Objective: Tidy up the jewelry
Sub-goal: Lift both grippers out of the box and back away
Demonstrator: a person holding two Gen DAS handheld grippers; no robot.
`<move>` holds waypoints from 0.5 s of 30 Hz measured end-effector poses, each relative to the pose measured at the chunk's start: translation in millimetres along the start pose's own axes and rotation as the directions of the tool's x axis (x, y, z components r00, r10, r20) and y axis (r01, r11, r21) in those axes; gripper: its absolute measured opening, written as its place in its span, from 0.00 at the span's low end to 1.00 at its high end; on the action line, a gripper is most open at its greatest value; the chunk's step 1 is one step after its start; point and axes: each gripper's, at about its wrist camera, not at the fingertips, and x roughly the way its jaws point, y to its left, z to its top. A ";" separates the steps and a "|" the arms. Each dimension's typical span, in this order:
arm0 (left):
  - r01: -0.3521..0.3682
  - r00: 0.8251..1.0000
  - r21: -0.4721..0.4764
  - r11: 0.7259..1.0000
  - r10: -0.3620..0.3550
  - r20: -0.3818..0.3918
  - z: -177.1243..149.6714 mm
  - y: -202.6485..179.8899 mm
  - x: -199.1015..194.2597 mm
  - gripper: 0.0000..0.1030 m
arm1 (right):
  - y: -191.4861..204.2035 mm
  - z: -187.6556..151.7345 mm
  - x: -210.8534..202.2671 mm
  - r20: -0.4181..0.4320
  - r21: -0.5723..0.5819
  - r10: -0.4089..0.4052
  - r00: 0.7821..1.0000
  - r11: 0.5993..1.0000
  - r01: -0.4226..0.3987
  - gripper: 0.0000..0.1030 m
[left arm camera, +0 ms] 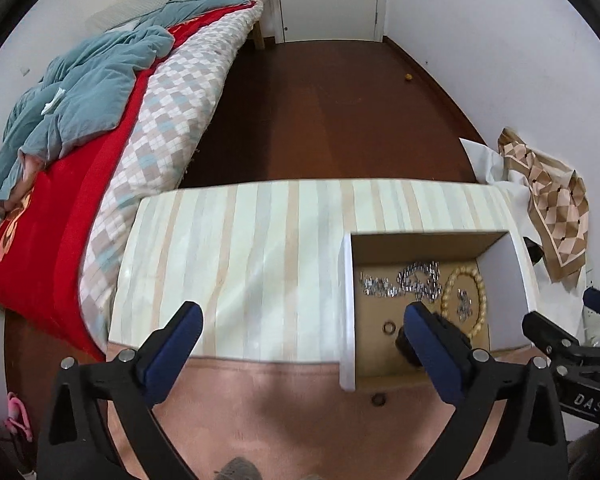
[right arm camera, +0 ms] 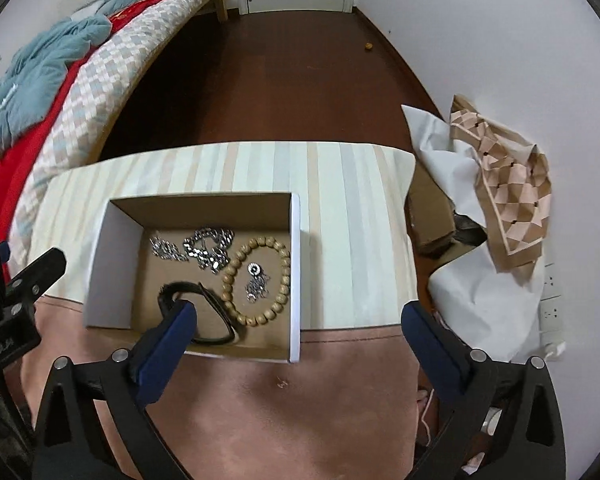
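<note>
Jewelry already sat inside the open cardboard box [right arm camera: 100, 264] at frame centre on my desk [right arm camera: 352, 208]: silver chains [right arm camera: 204, 250], bead bracelet [right arm camera: 260, 280] and black band [right arm camera: 204, 312], its long axis running lower right. One small ring [left arm camera: 377, 399] remained outside, I judged. My right gripper [right arm camera: 300, 316] and left gripper [left arm camera: 304, 320] hung spread, holding nothing.

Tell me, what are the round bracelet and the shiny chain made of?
The bracelet looks like wood: pale tan, matte round beads, though plastic is possible. The chain looks like metal: silvery links with bright glints.
</note>
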 end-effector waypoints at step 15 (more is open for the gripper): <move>-0.033 0.997 -0.017 0.999 0.035 0.074 -32.2 6.3 -55.6 1.00 | 7.2 -30.5 -51.1 0.077 0.006 0.001 0.997 1.000 -0.001 1.00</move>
